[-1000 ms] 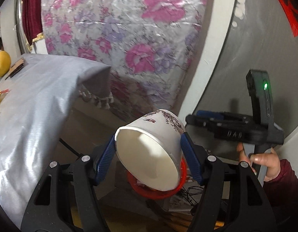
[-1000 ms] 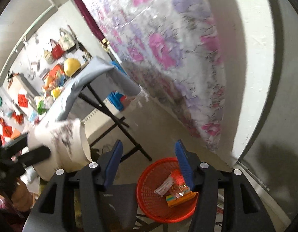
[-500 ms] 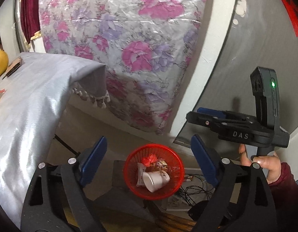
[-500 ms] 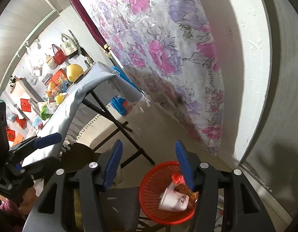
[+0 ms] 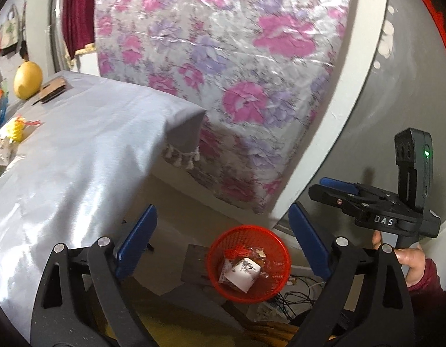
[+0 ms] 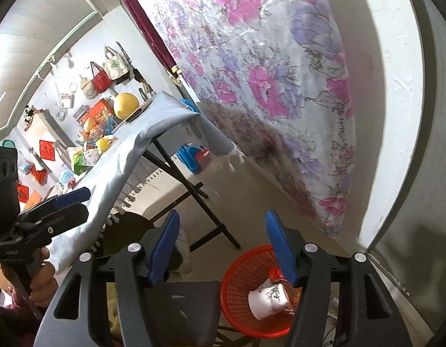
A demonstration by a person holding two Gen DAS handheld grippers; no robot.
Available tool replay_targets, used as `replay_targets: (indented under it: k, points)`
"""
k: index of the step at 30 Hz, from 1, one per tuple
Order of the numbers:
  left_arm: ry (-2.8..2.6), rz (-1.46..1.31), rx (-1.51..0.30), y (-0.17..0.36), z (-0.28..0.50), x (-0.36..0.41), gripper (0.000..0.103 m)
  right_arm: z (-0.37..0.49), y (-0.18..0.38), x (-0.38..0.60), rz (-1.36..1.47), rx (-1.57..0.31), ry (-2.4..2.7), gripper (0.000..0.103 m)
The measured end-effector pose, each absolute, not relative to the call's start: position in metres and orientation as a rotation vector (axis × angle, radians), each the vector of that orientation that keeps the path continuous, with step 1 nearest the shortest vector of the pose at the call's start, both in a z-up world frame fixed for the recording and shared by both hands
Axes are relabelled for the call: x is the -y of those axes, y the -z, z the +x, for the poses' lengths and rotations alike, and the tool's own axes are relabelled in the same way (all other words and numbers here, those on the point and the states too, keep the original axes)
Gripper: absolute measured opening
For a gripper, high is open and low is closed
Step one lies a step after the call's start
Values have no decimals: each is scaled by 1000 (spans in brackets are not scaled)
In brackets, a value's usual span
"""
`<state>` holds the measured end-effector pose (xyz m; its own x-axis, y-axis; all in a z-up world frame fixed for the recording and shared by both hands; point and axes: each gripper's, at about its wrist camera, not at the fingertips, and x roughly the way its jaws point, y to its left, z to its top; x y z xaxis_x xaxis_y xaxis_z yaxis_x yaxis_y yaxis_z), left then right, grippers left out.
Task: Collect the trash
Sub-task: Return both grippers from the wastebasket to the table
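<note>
Paper cup [image 5: 242,272]: white, tapered, floral print, lying on its side in the red mesh plastic basket [image 5: 220,244], on top of crinkled wrappers and a red tassel [image 5: 236,251]. A second ago it was clamped in my left tongs [image 5: 223,240]; now it's dropped in. Left jaws have just been opening, nothing between the blue pads, released. Right tongs [image 6: 223,248] have also just been opening, jaws apart, nothing held; through them I see the same cup [image 6: 268,297] mouth-down-left in the basket [image 6: 237,271].

Basket is round with an open top, sitting on the floor just beside a dark chair seat [image 6: 176,303]. Loose cables [image 5: 292,295] lie near its right side. Surface [image 5: 78,156] on the left has a shiny grey satin cloth with a tasselled corner [image 5: 181,159] overhanging, folding black legs [image 6: 194,190] beneath. A plastic-wrapped floral mattress [image 5: 223,57] leans against the wall behind. Floor between the legs and the basket is open.
</note>
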<state>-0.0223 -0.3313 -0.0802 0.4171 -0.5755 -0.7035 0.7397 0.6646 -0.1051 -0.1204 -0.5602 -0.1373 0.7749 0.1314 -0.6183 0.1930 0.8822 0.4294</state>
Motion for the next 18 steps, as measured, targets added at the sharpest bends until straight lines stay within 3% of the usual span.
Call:
replay_targets:
  k: [18]
  points:
    - [558, 22, -713, 55, 27, 197, 91, -77, 93, 475, 431, -658, -169, 77]
